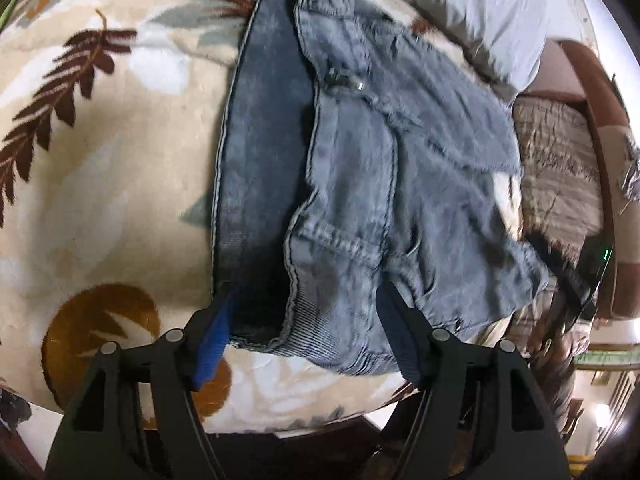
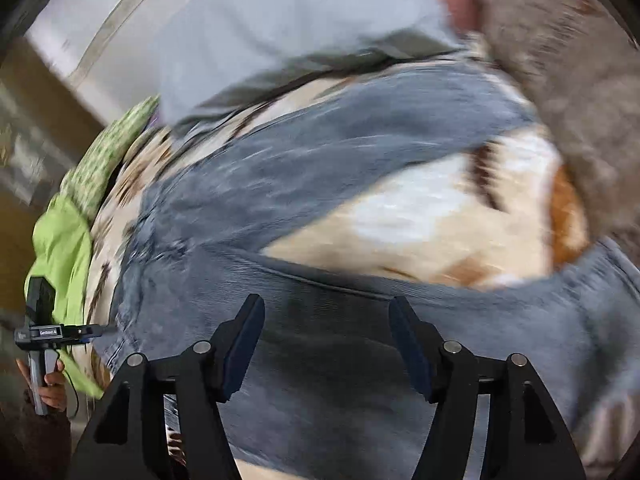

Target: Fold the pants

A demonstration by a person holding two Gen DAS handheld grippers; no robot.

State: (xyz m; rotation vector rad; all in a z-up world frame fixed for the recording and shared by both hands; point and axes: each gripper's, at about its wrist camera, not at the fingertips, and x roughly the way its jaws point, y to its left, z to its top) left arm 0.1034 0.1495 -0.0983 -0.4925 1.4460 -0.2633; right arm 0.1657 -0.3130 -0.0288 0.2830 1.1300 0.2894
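Note:
Grey-blue denim pants [image 1: 360, 168] lie on a cream blanket with a brown leaf print [image 1: 100, 152]. In the left wrist view the waist end with the zipper [image 1: 344, 80] is rumpled and partly turned over. My left gripper [image 1: 308, 300] is open, its fingers on either side of the pants' near edge. In the right wrist view, which is blurred, the pants [image 2: 320, 168] spread in two legs over the blanket [image 2: 400, 216]. My right gripper [image 2: 326, 312] is open just above a pant leg, holding nothing. The left gripper [image 2: 52, 332] shows at the far left, in a hand.
A person in a pale shirt [image 1: 492, 4] stands at the far side of the bed. A lime-green cloth [image 2: 64, 240] lies at the blanket's left edge. A brown fuzzy sleeve [image 2: 568, 80] crosses the upper right. The bed's near edge [image 1: 300, 428] is just below my left gripper.

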